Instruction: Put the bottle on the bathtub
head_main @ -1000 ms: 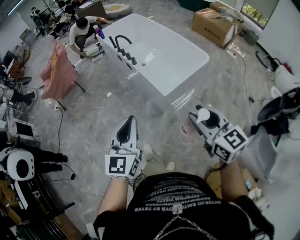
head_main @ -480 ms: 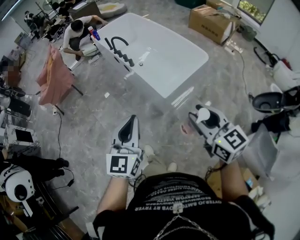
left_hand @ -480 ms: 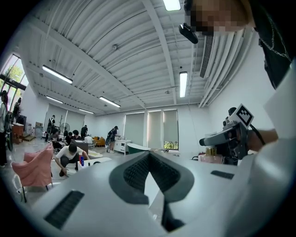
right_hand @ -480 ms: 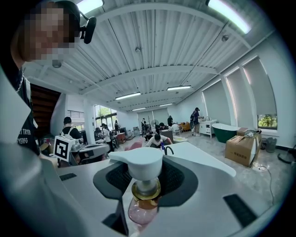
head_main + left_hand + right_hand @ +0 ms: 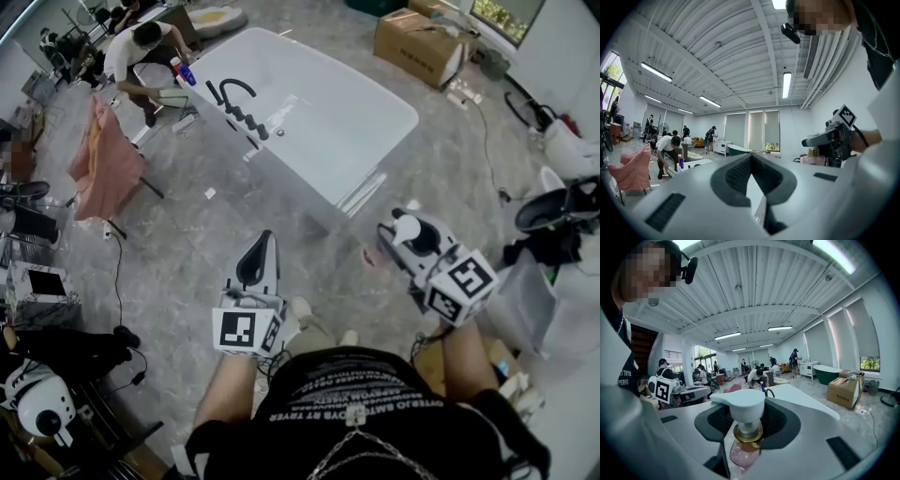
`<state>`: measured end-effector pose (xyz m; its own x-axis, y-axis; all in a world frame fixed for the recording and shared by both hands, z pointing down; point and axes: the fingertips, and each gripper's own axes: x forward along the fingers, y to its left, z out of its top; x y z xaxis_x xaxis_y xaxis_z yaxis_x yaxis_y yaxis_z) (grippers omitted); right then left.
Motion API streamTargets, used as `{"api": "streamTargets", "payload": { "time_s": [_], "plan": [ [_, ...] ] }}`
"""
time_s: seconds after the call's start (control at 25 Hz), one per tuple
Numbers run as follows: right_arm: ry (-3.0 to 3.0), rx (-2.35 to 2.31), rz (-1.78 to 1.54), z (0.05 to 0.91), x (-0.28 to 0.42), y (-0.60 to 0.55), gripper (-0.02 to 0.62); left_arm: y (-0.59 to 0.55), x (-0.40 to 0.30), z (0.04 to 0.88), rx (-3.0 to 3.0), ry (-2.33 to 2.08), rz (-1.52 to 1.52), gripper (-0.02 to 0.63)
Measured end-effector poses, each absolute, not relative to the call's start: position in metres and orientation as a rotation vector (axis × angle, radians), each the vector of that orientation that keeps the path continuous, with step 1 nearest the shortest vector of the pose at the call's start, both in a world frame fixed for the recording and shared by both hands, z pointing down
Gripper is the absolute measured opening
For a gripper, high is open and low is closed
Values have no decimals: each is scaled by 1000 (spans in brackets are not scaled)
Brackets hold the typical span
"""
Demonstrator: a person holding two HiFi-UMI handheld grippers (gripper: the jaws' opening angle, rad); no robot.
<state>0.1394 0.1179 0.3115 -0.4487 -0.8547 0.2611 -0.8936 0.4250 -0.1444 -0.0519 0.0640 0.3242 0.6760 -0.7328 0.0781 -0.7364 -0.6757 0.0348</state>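
Short of bathtub [image 5: 370, 98]: right gripper [image 5: 394, 240] jaws clamp bottle [image 5: 747, 409], body mostly hidden; left gripper [image 5: 263, 244] jaws closed, empty.

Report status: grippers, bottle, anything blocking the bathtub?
Left gripper shut, empty. Right gripper shut on bottle. Bathtub ahead, not yet reached; nothing blocking.

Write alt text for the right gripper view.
The right hand-held gripper holds a pink pump bottle with a white head upright between its jaws. Beyond it lies a white bathtub with a black faucet, a cardboard box to its right.
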Motion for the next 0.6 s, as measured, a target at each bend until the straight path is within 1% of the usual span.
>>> {"api": "streamTargets", "payload": {
  "time_s": [0.32,0.6],
  "plan": [
    [-2521,1569,404,314,123,74,141,18,-67,326,2824,-1227,77,-5],
    [-2515,1594,395,303,99,16,141,-44,-90,314,2853,-1213,69,-5]
  ]
}}
